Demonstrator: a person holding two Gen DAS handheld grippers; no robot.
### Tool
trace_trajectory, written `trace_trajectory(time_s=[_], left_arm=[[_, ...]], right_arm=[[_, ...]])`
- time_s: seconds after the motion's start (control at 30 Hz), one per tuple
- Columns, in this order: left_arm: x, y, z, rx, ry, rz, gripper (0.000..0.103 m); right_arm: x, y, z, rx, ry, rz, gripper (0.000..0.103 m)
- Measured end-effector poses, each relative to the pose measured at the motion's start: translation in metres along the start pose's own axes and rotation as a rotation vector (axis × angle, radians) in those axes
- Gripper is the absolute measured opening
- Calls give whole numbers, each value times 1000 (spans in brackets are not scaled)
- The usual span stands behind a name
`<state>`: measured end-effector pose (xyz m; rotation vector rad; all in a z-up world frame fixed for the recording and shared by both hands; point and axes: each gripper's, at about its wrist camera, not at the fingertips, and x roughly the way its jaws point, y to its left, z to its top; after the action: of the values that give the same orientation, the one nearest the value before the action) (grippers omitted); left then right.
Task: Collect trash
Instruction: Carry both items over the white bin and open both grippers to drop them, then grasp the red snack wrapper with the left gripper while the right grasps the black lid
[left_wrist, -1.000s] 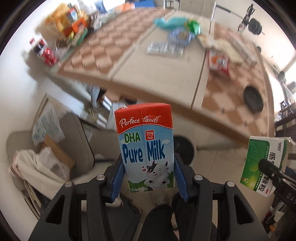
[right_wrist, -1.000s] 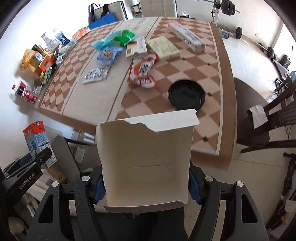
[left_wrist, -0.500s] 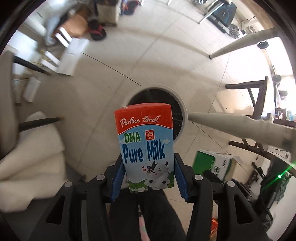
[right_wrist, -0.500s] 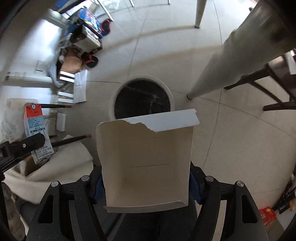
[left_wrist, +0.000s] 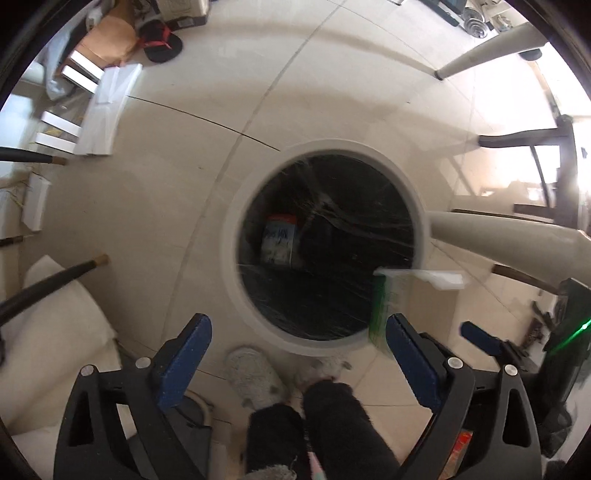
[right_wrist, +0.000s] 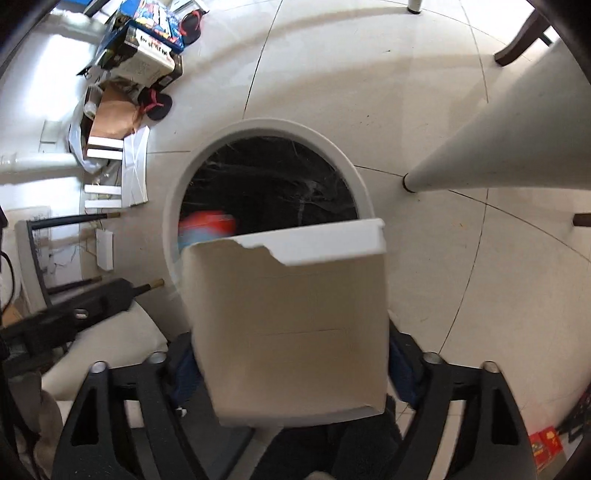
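Observation:
A round white trash bin (left_wrist: 229, 254) with a black liner stands on the tiled floor below both grippers; it also shows in the right wrist view (right_wrist: 173, 206). The red and blue milk carton (left_wrist: 279, 240) lies inside it, blurred in the right wrist view (right_wrist: 208, 225). My left gripper (left_wrist: 295, 354) is open and empty above the bin's near rim. My right gripper (right_wrist: 291, 363) is shut on a torn white and green cardboard box (right_wrist: 291, 325), held over the bin's edge; the box also shows in the left wrist view (left_wrist: 388, 299).
White table legs (left_wrist: 509, 243) (right_wrist: 491, 147) slant in beside the bin. Dark chair legs (left_wrist: 524, 140), a cream cushion (left_wrist: 44, 332), boxes, papers and slippers (right_wrist: 122, 85) lie at the left. The person's feet in grey slippers (left_wrist: 255, 380) stand just in front of the bin.
My left gripper opened and the milk carton dropped into the bin. Both grippers moved closer over the bin. The right gripper still holds the box.

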<state>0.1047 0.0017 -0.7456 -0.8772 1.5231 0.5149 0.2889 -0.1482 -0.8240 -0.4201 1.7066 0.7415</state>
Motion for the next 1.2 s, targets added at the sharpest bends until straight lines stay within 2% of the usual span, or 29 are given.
trace_trajectory(time_s=[0.23,0.37,0.5,0.8,1.03,1.2], left_arm=[[-27,-5,-20,72,-80,176,97],[-48,-7,-34,79,-104,217,97],[-74,-10,-50,89,-120,253,97],[-146,-10,-94,84,-120,280,97],[-215,-14,-132,89,-139,280,97],[-271,-24,-153,95,-185,260,97]], right_arm=[[-3,-1,-2,5,-12,-70,103],[-27,13,-8,-37,-40,-143,103],[-55,23,-20,-48,-50,-164,103],[-140,34,-62,5,-81,-159,103],[-234,57,-97,-6,-124,-159,103],[-307,75,-121,-39,-149,-136,103]])
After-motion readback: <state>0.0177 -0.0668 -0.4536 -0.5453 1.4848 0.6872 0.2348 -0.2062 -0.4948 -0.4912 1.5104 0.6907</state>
